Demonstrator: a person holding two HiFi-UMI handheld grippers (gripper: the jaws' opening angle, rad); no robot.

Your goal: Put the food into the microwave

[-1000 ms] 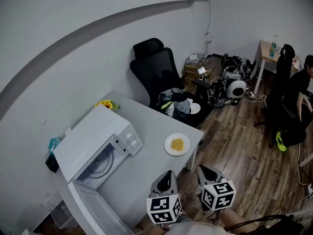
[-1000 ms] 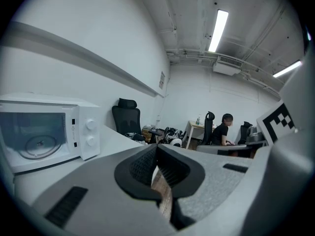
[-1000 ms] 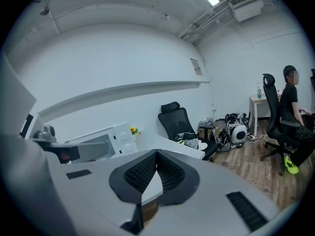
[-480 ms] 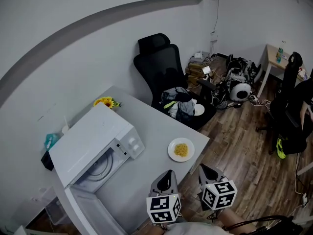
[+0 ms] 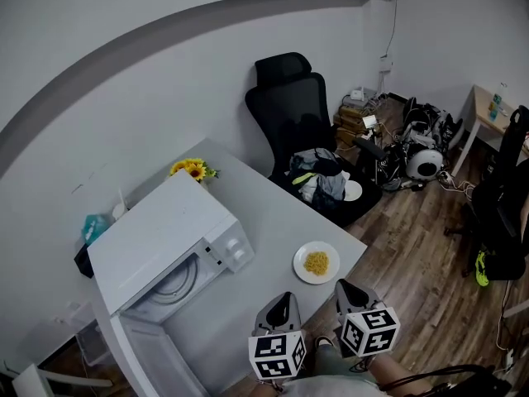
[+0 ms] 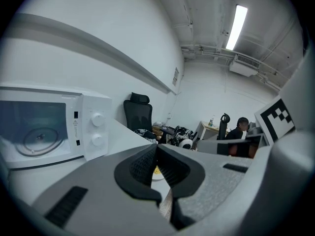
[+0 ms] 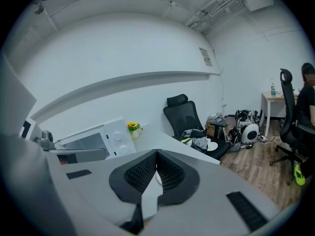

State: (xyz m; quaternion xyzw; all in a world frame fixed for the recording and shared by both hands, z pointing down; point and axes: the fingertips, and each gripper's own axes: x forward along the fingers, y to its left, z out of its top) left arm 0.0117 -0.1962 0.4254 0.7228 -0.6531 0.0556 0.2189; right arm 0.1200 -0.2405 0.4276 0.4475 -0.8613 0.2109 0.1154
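**Nothing lifted yet**

My left gripper (image 6: 156, 147) and right gripper (image 7: 156, 154) both have jaws pressed together, empty. The plate of food (image 5: 316, 263) sits on the table (image 5: 264, 209) at twelve o'clock, just ahead of them. The microwave (image 5: 169, 234), its door (image 5: 153, 358) open, lies at nine o'clock from the plate. I judge that grasping and loading both remain.

A black office chair (image 5: 299, 114) holding a heap of clothes (image 5: 321, 182) stands beside the white table (image 5: 266, 215). Sunflowers (image 5: 192, 169) sit by its wall edge. Tangled gear (image 5: 417, 143) litters the wood floor (image 5: 413, 259).
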